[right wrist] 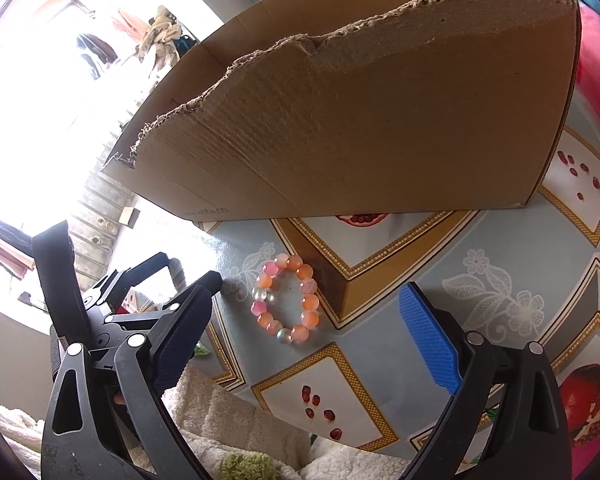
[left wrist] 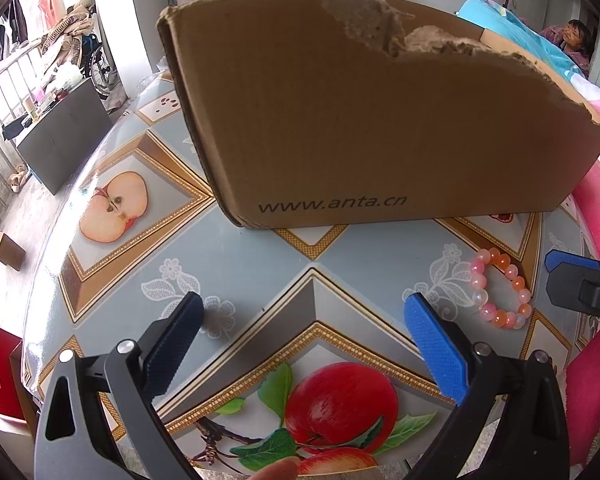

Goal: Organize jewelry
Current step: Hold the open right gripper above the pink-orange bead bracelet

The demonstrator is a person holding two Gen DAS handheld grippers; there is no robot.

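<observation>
- Plainly, the cardboard box [left wrist: 380, 120] is the biggest thing here: corrugated brown board with a ragged, torn top edge, standing on the glossy fruit-printed tablecloth [left wrist: 240, 264].
- In front of the box, well short of its wall, the right gripper [right wrist: 312, 312] stands with jaws wide apart and nothing between the pads; its ribbed blue pad looks grippy.
- The left gripper [left wrist: 300, 312], also in front of the box, is spread open and empty too.
- The bead bracelet [right wrist: 288, 300] lies flat on the cloth near the box's front wall: a ring of smooth, round pink, orange and pearly beads.
- I judge this the pick-up step: the next move calls for lowering the right jaws over one side of the ring, closing gently on the slippery beads, then lifting over the torn edge.
</observation>
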